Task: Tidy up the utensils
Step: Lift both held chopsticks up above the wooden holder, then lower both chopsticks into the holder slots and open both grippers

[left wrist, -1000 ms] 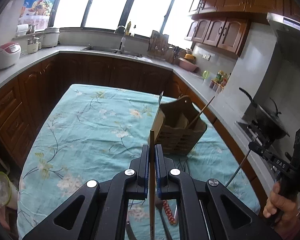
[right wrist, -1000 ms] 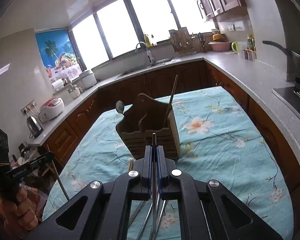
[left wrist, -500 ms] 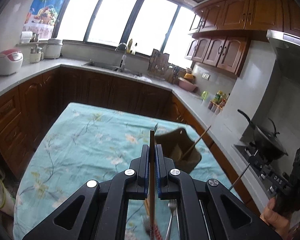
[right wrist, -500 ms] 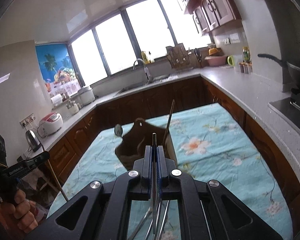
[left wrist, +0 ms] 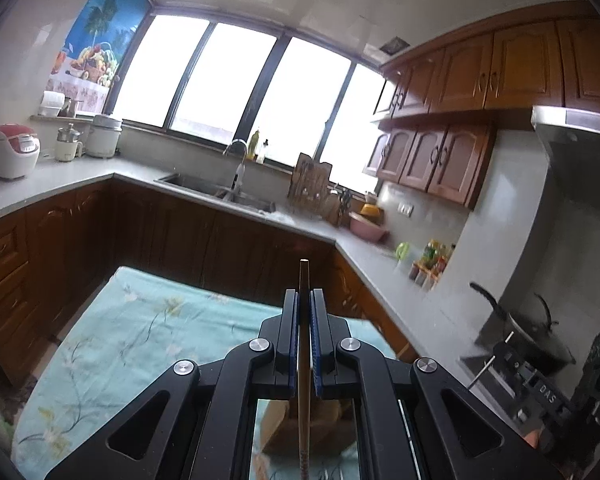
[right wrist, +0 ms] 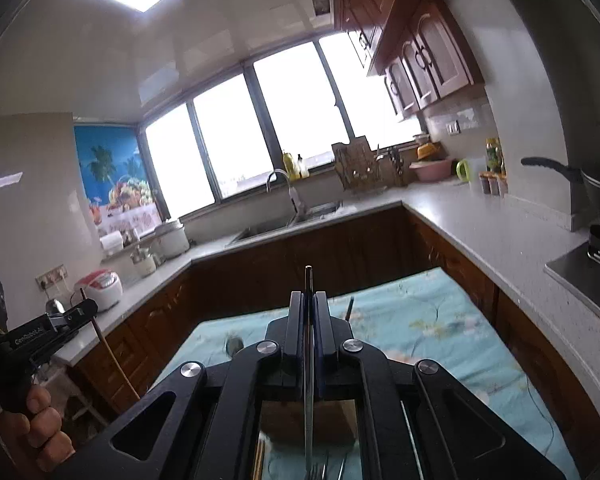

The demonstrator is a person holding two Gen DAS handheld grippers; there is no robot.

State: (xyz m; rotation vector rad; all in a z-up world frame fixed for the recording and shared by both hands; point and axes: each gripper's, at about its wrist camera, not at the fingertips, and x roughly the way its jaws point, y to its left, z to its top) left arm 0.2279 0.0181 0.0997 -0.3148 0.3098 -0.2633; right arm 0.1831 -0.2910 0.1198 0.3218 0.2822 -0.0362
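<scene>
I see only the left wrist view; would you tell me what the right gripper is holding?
Observer: The right gripper is shut on a thin metal utensil, whose end pokes past the fingertips.
Operator: Thank you. Is anything standing in the holder?
Observer: A spoon and a chopstick stick up behind the gripper's body, and the wooden holder shows beneath it.

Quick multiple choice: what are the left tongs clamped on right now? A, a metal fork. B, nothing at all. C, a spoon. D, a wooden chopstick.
D: the left tongs are shut on a thin wooden chopstick that sticks out past their tips.
</scene>
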